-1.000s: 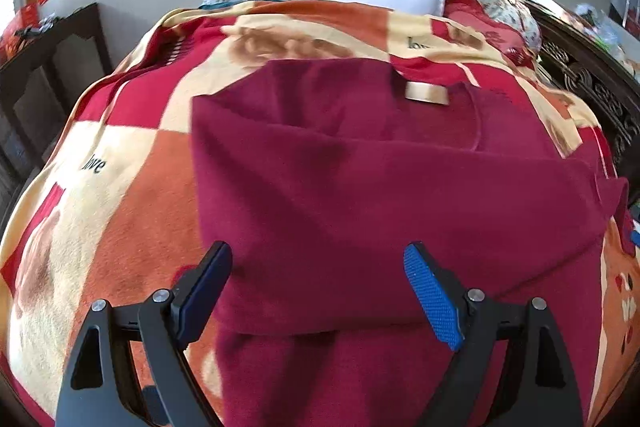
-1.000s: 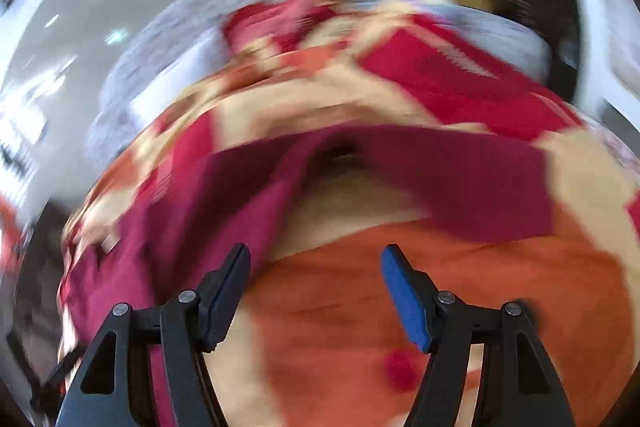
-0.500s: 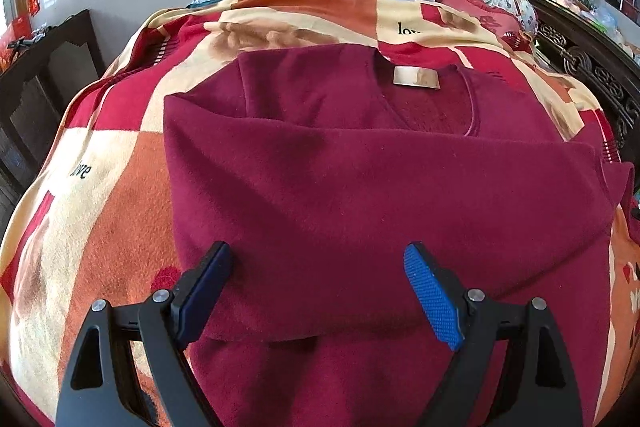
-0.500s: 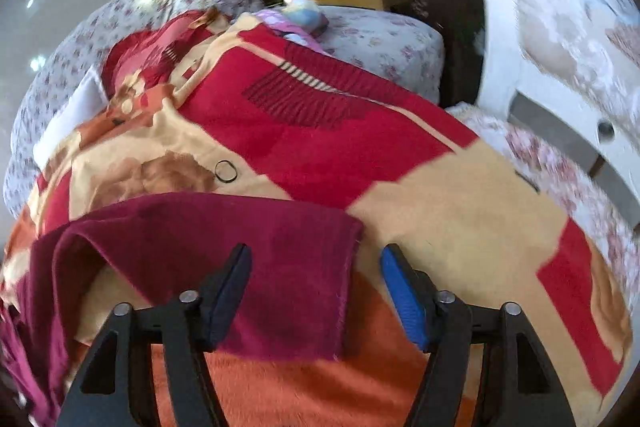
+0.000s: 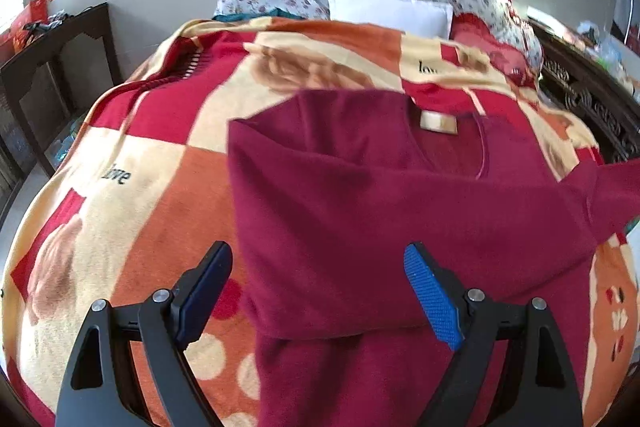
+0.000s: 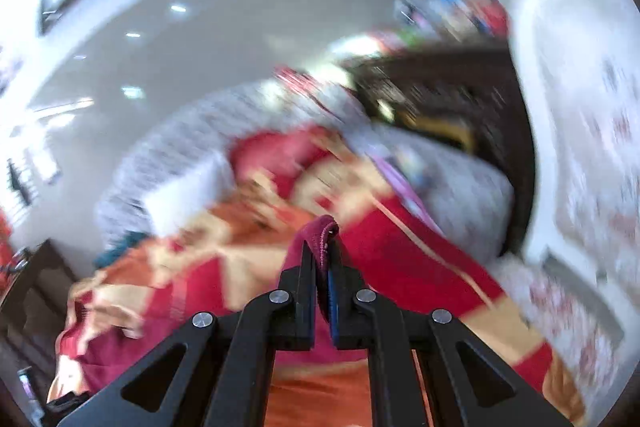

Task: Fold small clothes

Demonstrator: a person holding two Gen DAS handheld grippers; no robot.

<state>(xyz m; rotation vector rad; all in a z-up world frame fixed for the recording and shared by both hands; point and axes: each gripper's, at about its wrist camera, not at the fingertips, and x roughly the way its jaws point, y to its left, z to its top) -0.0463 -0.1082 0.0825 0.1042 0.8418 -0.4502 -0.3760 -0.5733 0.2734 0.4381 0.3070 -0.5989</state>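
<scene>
- Right gripper [image 6: 322,259]: fingers pinched tight on a maroon sleeve [image 6: 320,233] end, lifted off the bed.
- Left gripper [image 5: 320,291]: fingers wide apart, hovering over the maroon sweater [image 5: 400,219].
- Sweater lies partly folded on the patchwork blanket [image 5: 160,187].

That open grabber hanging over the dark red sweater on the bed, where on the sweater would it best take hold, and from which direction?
Probably the sweater's near-left corner, where the folded-over layer ends in a clean edge on the blanket. The left gripper is open just above it, so coming straight down with one finger outside that edge looks simplest. The right gripper already pinches the sleeve end.
</scene>
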